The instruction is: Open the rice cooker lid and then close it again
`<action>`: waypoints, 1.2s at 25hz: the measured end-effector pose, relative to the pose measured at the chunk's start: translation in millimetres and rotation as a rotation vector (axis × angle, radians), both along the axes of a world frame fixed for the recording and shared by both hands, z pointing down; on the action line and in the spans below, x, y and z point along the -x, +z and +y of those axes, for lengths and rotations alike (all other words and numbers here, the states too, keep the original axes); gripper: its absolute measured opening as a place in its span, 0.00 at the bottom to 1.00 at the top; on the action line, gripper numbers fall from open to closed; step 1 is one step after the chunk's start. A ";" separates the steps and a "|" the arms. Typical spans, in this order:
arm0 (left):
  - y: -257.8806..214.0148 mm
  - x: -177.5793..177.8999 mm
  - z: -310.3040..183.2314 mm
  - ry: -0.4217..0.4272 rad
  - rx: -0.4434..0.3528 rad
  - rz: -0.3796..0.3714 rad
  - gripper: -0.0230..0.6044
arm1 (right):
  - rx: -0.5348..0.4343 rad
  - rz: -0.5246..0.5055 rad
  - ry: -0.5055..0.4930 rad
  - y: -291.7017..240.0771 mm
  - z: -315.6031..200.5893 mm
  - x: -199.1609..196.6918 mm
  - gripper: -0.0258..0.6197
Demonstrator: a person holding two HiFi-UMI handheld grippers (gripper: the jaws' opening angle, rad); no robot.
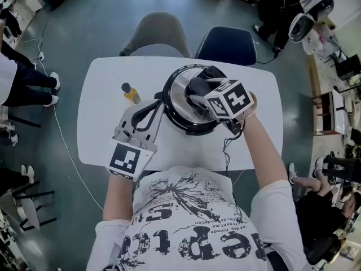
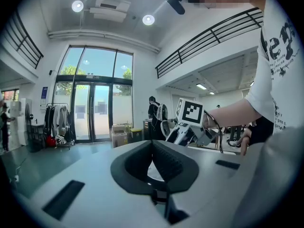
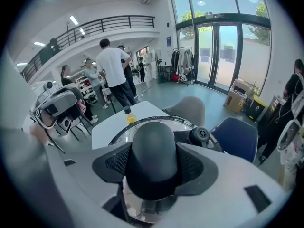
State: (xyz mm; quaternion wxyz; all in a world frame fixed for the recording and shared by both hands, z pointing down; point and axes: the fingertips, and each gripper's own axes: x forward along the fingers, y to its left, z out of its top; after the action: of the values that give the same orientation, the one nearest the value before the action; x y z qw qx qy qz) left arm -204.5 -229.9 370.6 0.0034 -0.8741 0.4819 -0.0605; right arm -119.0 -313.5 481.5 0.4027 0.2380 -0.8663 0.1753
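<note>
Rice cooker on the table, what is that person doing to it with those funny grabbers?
A person at the white table holds a tool in each hand. The right tool is clamped on the black knob of the lid of the rice cooker, pointing down at it. The lid looks flat on the cooker, not lifted. The left tool is shut with nothing in it and lies by the cooker's left side. A small yellow bottle stands further left.
</note>
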 end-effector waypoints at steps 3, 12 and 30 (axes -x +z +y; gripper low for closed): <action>-0.1 -1.3 0.8 -0.003 0.008 0.003 0.06 | -0.003 0.005 0.024 1.8 -0.6 0.4 0.50; 4.8 -6.4 6.9 0.007 0.056 -0.050 0.06 | -0.089 -0.042 0.067 -24.8 -1.3 -4.1 0.57; -19.0 -20.3 20.4 -0.044 0.014 -0.065 0.06 | -0.476 -0.389 0.288 -102.6 33.8 -62.3 0.06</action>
State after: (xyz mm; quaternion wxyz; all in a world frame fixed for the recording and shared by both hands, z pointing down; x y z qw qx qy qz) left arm -184.2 -209.5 351.6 0.0116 -0.8607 0.5004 -0.0925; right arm -56.7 -279.6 378.9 0.1339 0.4074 -0.9010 0.0653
